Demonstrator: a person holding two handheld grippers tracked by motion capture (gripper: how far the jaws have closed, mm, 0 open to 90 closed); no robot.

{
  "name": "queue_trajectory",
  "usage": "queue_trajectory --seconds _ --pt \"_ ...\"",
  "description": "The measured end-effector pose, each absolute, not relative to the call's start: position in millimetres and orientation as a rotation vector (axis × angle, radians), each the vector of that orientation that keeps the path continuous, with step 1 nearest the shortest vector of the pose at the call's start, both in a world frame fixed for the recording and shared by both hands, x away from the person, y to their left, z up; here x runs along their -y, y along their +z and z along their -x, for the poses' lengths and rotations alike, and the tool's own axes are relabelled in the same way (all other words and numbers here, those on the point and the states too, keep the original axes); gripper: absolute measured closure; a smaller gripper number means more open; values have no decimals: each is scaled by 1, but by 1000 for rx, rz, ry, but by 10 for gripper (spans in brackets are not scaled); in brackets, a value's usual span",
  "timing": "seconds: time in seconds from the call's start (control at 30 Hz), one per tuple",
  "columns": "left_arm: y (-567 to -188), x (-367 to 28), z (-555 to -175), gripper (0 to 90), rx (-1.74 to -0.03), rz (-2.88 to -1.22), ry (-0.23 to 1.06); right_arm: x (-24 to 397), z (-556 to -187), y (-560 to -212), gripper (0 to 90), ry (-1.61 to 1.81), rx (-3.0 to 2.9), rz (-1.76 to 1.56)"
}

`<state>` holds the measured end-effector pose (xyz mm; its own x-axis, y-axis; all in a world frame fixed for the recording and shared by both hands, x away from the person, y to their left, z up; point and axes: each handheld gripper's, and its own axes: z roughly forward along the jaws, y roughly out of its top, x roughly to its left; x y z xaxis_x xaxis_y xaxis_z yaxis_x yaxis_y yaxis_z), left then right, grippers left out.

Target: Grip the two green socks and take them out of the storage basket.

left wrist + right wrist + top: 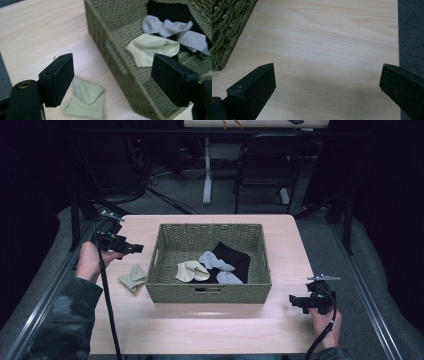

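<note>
The left gripper hovers over the desk's left side, jaws wide and holding nothing. Below it, a pale green sock lies folded on the desk just beside the basket's left wall. Inside the basket lie a cream sock, a grey sock and a black cloth. At the right, the right gripper hangs over bare desk, jaws wide and empty.

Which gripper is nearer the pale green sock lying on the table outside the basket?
Left. The left gripper hangs open just above the sock, left of the basket. The right gripper sits across the table, past the basket's right end.
</note>
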<state>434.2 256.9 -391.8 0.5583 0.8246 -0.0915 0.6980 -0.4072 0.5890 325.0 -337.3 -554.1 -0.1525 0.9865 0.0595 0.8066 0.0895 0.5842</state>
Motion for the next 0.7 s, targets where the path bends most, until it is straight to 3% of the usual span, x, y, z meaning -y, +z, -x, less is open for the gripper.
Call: queue_trajectory --seconds 0.33,0.7 --pt "-389 -199 -450 154 -1102 -2289 285 337 -325 -554 0 712 -2025 -1764" --pt "-414 -147 -467 153 -1015 -2387 223 337 -324 -554 0 717 -2027 -1766"
